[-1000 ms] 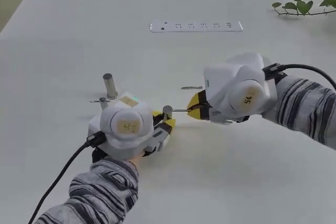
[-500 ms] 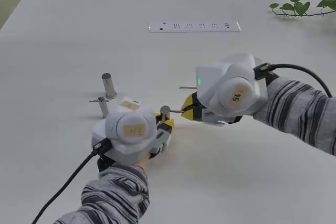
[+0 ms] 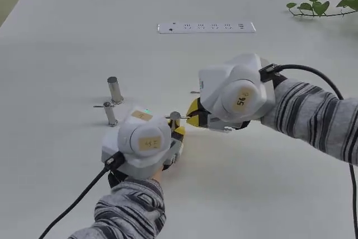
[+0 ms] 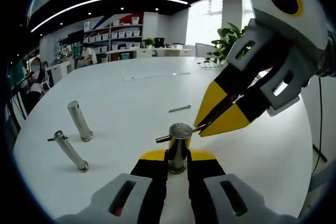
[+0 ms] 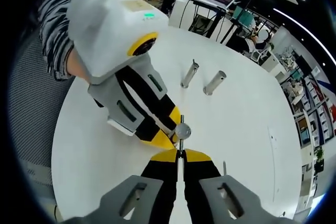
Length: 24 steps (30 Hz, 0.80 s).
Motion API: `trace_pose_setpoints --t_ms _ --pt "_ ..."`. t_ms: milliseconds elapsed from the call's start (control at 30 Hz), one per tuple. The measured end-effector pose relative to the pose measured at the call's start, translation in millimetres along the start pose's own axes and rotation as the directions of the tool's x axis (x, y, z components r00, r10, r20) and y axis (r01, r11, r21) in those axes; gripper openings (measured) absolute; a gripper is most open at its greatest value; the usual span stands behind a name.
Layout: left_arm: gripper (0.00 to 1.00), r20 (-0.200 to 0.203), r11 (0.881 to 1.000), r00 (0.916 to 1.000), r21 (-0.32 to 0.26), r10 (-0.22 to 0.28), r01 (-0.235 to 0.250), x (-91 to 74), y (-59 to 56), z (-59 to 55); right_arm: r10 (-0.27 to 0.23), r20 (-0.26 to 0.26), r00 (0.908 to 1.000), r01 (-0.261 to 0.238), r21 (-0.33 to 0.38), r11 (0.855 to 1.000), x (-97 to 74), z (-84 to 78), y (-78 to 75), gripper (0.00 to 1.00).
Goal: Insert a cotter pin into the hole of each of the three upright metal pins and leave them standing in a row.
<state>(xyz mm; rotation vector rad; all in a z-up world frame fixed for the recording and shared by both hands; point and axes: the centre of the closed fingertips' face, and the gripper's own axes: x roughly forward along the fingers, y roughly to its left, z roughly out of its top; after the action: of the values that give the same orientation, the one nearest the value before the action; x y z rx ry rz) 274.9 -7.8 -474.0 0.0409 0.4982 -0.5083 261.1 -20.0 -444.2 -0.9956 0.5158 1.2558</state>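
left hand-held gripper (image 3: 177, 131) — clamped | right hand-held gripper (image 3: 193, 116) — pinched, tips near

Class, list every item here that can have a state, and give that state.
Left gripper: shut on held metal pin.
Right gripper: shut on gripped cotter pin.
Held metal pin: upright, gripped cotter pin through it.
Near metal pin: standing, fitted cotter pin through it.
Far metal pin: standing, no cotter pin.
Spare cotter pin: lying loose on table.

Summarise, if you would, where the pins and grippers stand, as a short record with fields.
Left gripper: shut on held pin, upright
Right gripper: shut on cotter pin, passing through held pin's hole
Finished pin: standing, fitted cotter through it
Bare pin: standing, no cotter
Spare cotter pin: lying on table
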Motion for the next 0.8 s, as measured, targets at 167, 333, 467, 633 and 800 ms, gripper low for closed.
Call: trace_pose_setpoints --t_ms 167,333,467,633,800 --pt "0.10 -0.001 1.000 0.9999 0.005 0.014 -0.014 1.4 0.3 -1.5 0.006 0.000 1.0000 -0.006 0.000 1.000 1.4 1.7 -0.3 0.00" --pt "0.10 -0.006 1.000 0.9997 0.001 0.026 -0.026 2.3 0.1 -4.0 0.009 -0.004 1.0000 -0.009 -0.005 1.000 4.0 3.2 -0.5 0.00" --pt "0.10 -0.012 0.999 0.9995 -0.009 0.030 -0.031 3.4 0.0 -5.2 0.011 -0.005 0.9999 -0.011 -0.009 1.000 6.0 4.4 -1.4 0.00" --pt "0.10 -0.016 0.999 0.9992 0.003 0.036 -0.036 3.8 1.0 -5.7 0.013 -0.008 0.9999 -0.013 -0.010 1.000 7.2 6.6 -2.4 0.00" --pt "0.10 -0.016 0.999 0.9991 0.005 0.040 -0.040 3.8 1.9 -5.7 0.011 -0.002 0.9999 -0.011 -0.004 1.000 7.6 7.4 -3.0 0.00"
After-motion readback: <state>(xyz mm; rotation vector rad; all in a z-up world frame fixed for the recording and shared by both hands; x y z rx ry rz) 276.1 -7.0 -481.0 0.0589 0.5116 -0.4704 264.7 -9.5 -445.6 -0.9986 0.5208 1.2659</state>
